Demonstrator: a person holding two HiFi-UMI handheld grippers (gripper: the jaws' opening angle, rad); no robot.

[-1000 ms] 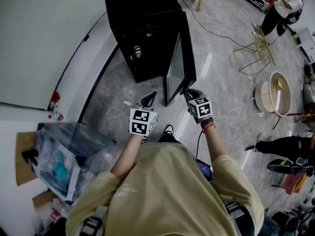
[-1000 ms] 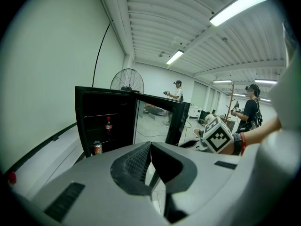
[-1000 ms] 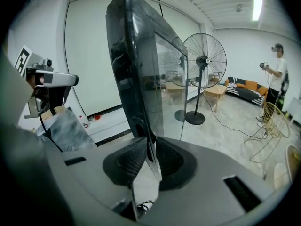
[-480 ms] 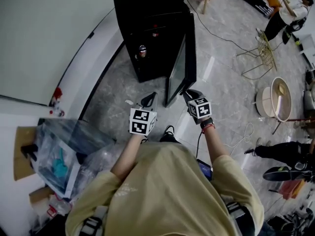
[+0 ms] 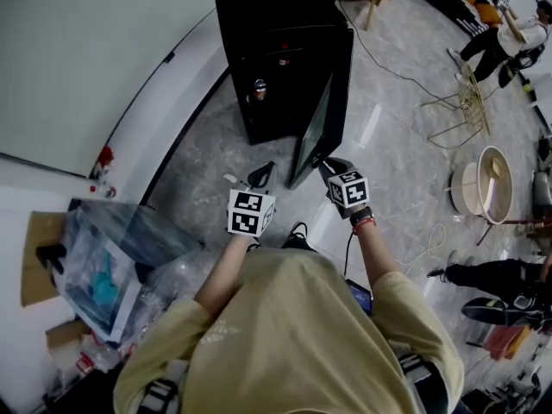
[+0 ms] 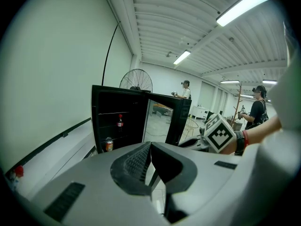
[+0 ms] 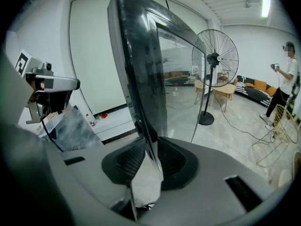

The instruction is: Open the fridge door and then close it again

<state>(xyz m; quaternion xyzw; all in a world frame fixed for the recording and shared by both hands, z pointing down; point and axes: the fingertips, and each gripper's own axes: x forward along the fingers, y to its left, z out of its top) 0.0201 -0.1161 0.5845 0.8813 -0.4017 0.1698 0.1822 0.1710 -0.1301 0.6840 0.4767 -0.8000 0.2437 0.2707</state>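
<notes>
**Fridge with its door open, both grippers at the door's free edge.** The black fridge (image 5: 274, 33) is shown standing on the floor by the white wall, ahead of the person. Its door (image 5: 321, 115) is swung well out from the cabinet, so that the shelves are exposed. A can (image 5: 260, 85) is seen on a lower shelf and a bottle (image 6: 120, 121) on the shelf above it.

The free edge of the door is straddled by the right gripper (image 5: 327, 165), whose jaws have just been opening. In the right gripper view the edge stands between the ribbed pads with a gap at one side, so the door is enclosed but not pinched (a slack hold of this kind is judged to mark the end of a pull rather than its start).

The left gripper (image 5: 261, 176) is held near the right one and short of the door, its jaws pressed together on nothing. It is placed low and aside, presumably so that the door's swing is not obstructed.

The opening half of the task is judged complete. The door is not yet returned to the cabinet, for which a push on that same edge would be needed.
</notes>
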